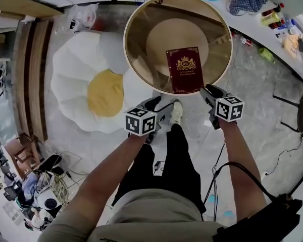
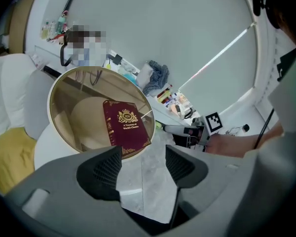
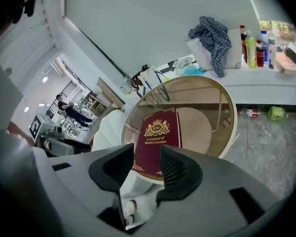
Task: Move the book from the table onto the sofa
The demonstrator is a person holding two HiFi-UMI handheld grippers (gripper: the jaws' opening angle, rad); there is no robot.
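Book (image 1: 184, 69) on round table (image 1: 141, 64), left claw (image 2: 143, 163), right claw (image 3: 146, 164) spread

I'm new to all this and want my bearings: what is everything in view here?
book: one, dark red with a gold crest, flat on the table's near side
table: one, round, glass top with a pale rim, in front of the person
sofa: one, white with a yellow centre, on the floor left of the table
checked cloth: one, blue and white, on the counter beyond the table
bottles: several, mixed colours, on that counter
green object: one, on the floor below the counter; too small to identify
legs: black trousers, one pale shoe showing
left gripper: grey, jaws open, empty
right gripper: grey, jaws open, empty
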